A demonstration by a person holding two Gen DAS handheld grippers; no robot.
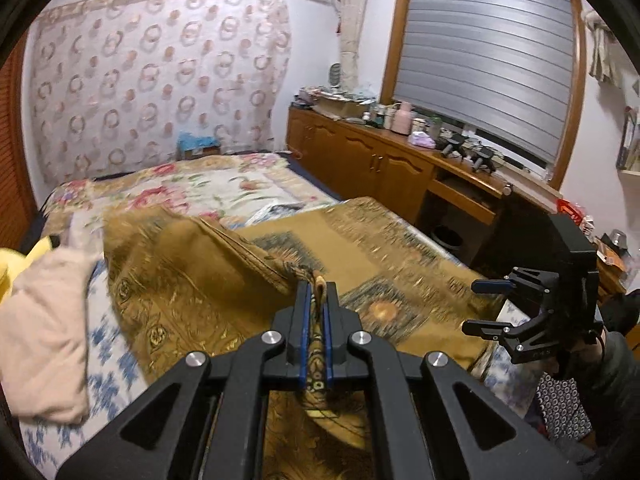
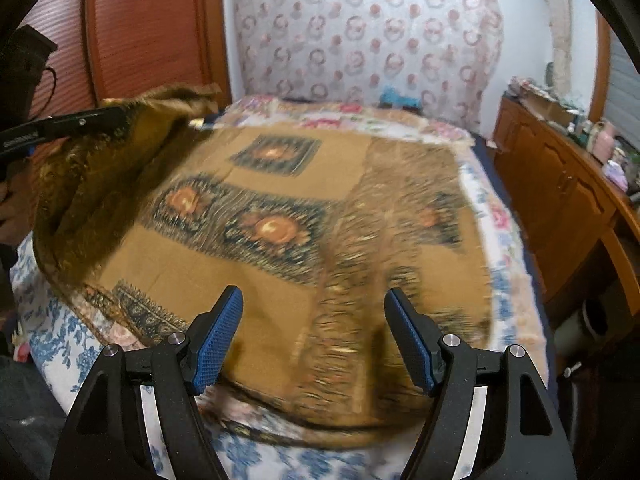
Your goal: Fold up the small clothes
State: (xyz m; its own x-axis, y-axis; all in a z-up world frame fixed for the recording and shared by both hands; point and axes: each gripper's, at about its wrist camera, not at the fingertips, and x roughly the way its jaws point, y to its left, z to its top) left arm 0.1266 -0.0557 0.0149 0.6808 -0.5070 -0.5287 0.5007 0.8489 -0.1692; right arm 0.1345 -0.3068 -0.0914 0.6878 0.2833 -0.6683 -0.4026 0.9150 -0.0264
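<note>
A mustard-brown patterned cloth (image 2: 280, 216) with dark and orange flower motifs lies spread over the bed. My left gripper (image 1: 317, 286) is shut on one edge of the cloth (image 1: 192, 280), which rises off the bed in a ridge up to the jaws. In the right wrist view the left gripper (image 2: 120, 118) shows at the far left, lifting that corner. My right gripper (image 2: 314, 304) hovers open above the cloth's near edge with nothing between its blue pads (image 2: 218, 340). In the left wrist view the right gripper (image 1: 468, 306) stands open at the right.
The bed (image 1: 208, 188) has a floral cover and a blue-flowered sheet (image 2: 60, 344). A pale pink garment (image 1: 44, 332) and something yellow (image 1: 16, 264) lie at the left. A wooden cabinet (image 1: 380, 160) with clutter runs along the right, with a bin (image 2: 588, 324) beside the bed.
</note>
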